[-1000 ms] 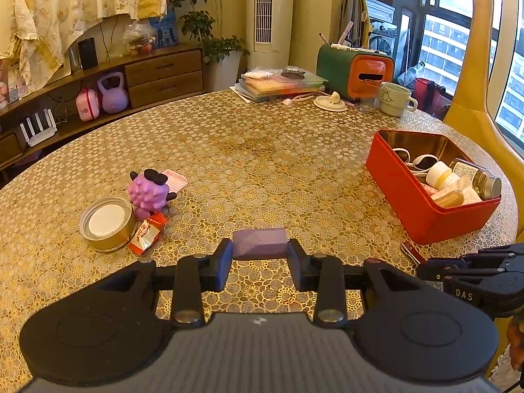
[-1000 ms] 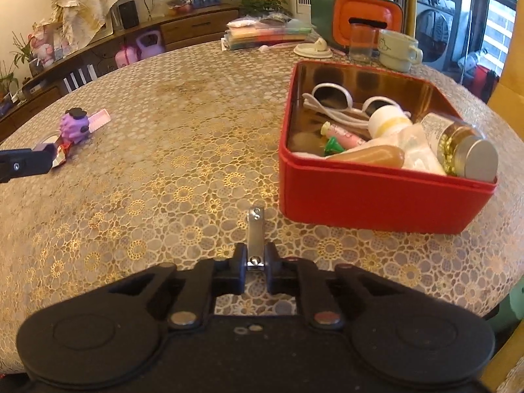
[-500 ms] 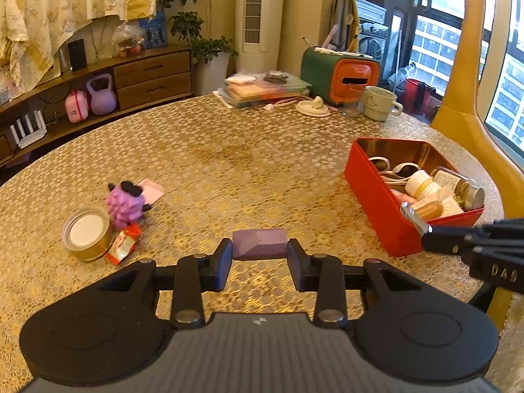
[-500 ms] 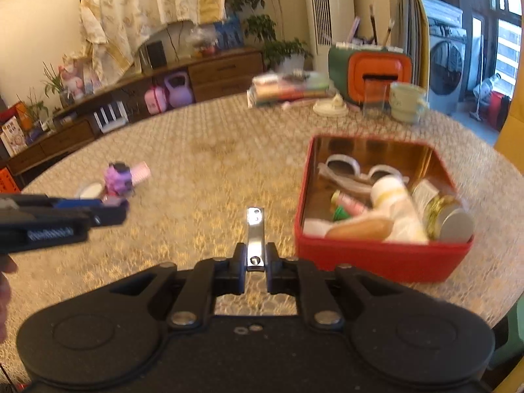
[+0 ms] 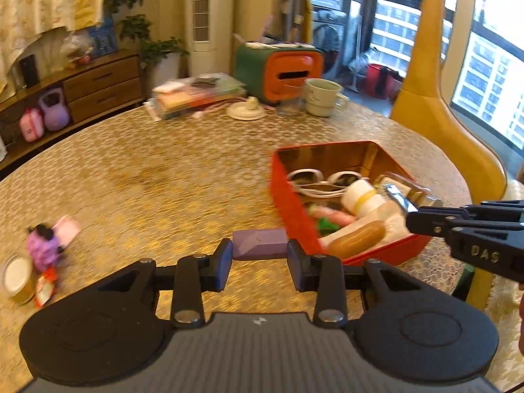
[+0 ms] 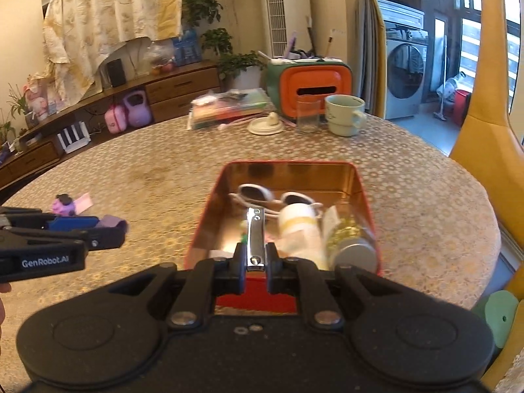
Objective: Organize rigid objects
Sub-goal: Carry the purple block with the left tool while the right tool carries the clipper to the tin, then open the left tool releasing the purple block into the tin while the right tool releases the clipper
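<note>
My left gripper [image 5: 259, 259] is clamped on a small purple block [image 5: 259, 248], its blue pads pressing the block's two ends, and I hold it above the lace-patterned tablecloth [image 5: 170, 177] just beside the near left corner of the red tin box [image 5: 293, 209]. My right gripper [image 6: 256, 263] is pinched tight on a metal nail clipper [image 6: 255, 239], which sticks forward out of the jaws — it hangs over the open box, above the near end. In the left view the clipper's tip pokes in from the right, over the box's contents.

Inside the box lie white sunglasses [image 6: 273, 198], a white bottle with a yellow band [image 6: 299, 221], a jar with a metal lid [image 6: 353, 245] and a tan oblong piece [image 5: 357, 239] near the front wall.

Far off to the left on the table sit a purple toy figure [image 5: 44, 245], a round tin [image 5: 16, 278] and a small red packet [image 5: 44, 290] — all well apart from the box. At the table's far side stand a mug [image 6: 345, 114], a clear glass [image 6: 308, 116] and a green-and-orange tissue box [image 6: 309, 86].
</note>
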### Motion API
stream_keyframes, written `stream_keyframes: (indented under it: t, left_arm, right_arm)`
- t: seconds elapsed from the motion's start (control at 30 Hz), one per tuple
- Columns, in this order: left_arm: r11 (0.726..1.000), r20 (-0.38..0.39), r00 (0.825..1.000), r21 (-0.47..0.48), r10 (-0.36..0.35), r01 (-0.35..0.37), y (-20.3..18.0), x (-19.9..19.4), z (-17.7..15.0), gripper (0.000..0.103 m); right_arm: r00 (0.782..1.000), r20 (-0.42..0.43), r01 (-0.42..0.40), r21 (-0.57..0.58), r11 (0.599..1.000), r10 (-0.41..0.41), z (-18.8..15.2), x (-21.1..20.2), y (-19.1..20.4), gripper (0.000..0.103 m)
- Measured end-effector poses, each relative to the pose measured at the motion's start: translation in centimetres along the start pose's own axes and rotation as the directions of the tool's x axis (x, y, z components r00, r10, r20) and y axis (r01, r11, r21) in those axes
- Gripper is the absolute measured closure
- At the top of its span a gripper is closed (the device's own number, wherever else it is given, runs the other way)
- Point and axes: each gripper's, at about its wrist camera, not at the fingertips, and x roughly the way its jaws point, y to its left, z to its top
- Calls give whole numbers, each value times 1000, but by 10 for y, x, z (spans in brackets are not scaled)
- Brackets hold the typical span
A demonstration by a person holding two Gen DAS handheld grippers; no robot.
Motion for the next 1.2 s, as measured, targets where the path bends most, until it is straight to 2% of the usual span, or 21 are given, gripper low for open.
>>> stream_keyframes:
  t: [0.33,0.67,0.97,1.2]
  left_arm:
    - [995,-43,999,94,-32,36,-53,56,30,67]
    - [995,-101,995,93,-21,30,-69,108,47,67]
    - [994,-156,987,92,-35,50,-75,127,42,67]
    - [996,-170,984,60,-49,60,-76,124,40,67]
  right_arm:
    - [999,-15,41,-38,998,-41,10,24,-25,93]
    - [999,-41,23,-37,999,-24,16,42,-36,93]
    - [997,-81,9,-15,1000,-10,13,49,-41,92]
    - [997,-70,14,-9,1000,-15,13,42,-43,86]
